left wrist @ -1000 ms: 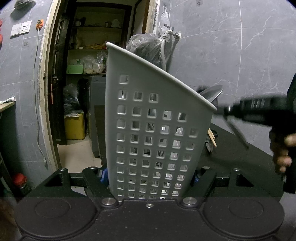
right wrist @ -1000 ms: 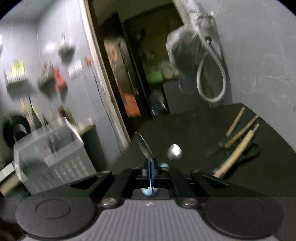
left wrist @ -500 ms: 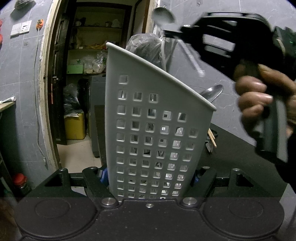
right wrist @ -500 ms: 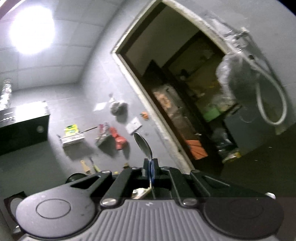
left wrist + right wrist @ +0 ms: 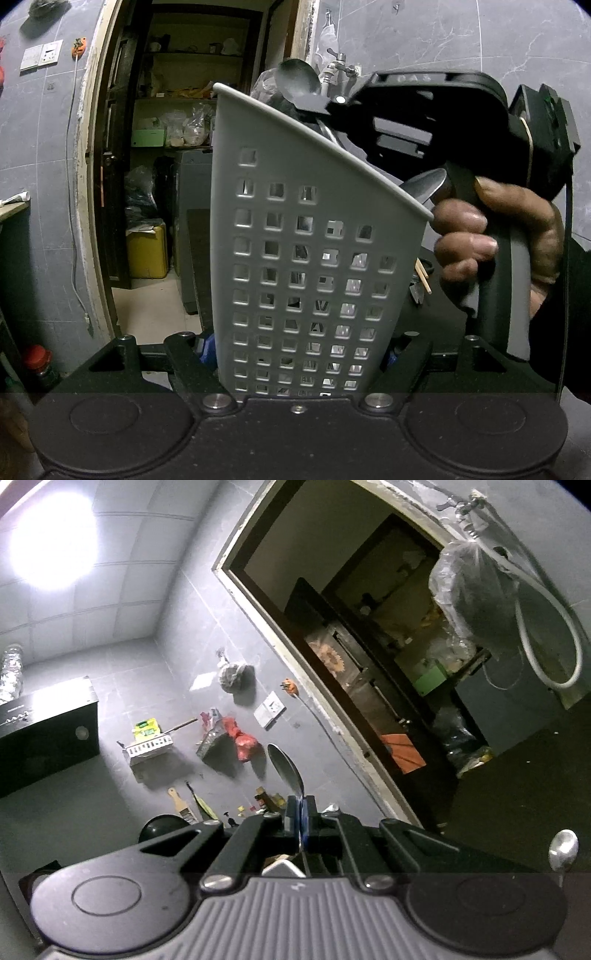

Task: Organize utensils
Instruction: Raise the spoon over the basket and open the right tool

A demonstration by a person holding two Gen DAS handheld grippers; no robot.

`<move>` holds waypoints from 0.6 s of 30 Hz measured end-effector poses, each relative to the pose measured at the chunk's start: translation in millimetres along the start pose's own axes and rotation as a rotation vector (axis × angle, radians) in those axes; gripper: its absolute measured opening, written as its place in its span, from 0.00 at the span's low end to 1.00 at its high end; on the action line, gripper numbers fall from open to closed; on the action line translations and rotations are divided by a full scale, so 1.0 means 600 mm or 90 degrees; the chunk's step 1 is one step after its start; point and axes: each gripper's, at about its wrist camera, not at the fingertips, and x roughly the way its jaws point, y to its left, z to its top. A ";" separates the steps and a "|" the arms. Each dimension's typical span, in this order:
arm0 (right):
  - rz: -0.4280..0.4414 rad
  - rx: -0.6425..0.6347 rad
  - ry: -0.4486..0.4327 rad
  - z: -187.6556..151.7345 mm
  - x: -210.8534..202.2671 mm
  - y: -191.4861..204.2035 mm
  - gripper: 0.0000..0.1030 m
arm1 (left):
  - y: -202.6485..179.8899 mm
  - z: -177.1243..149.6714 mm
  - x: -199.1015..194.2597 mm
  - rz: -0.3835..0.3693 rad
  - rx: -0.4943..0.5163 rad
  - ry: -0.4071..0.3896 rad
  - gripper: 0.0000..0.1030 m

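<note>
Left gripper [image 5: 295, 354] clamped on grey perforated caddy [image 5: 306, 258]: light, stiff plastic, held low on its side walls. Right gripper [image 5: 301, 821] pinched tight on spoon [image 5: 286, 770] neck, thin slick steel, just above caddy's slanted rim. Another spoon [image 5: 424, 186] inside. Open room above; chopsticks [image 5: 423, 275] beyond caddy.

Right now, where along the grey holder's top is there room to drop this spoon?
The opening looks free along the sloping rim of the grey holder, from its tall left corner, under the held spoon, down to the standing spoon at the low right corner. That corner is crowded: standing spoon plus the right hand. The inside is mostly hidden.
</note>
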 end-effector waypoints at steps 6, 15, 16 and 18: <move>-0.012 -0.010 0.002 -0.003 -0.021 0.001 0.02 | 0.001 0.000 0.001 0.001 0.001 0.001 0.75; -0.032 -0.018 -0.004 -0.007 -0.050 0.005 0.04 | 0.002 0.001 0.002 0.000 0.001 0.000 0.75; -0.037 -0.019 -0.004 -0.006 -0.054 0.005 0.04 | 0.002 0.001 0.001 0.000 0.001 0.000 0.75; -0.046 -0.022 -0.002 -0.006 -0.062 0.005 0.05 | 0.002 0.001 0.002 0.000 0.001 0.000 0.75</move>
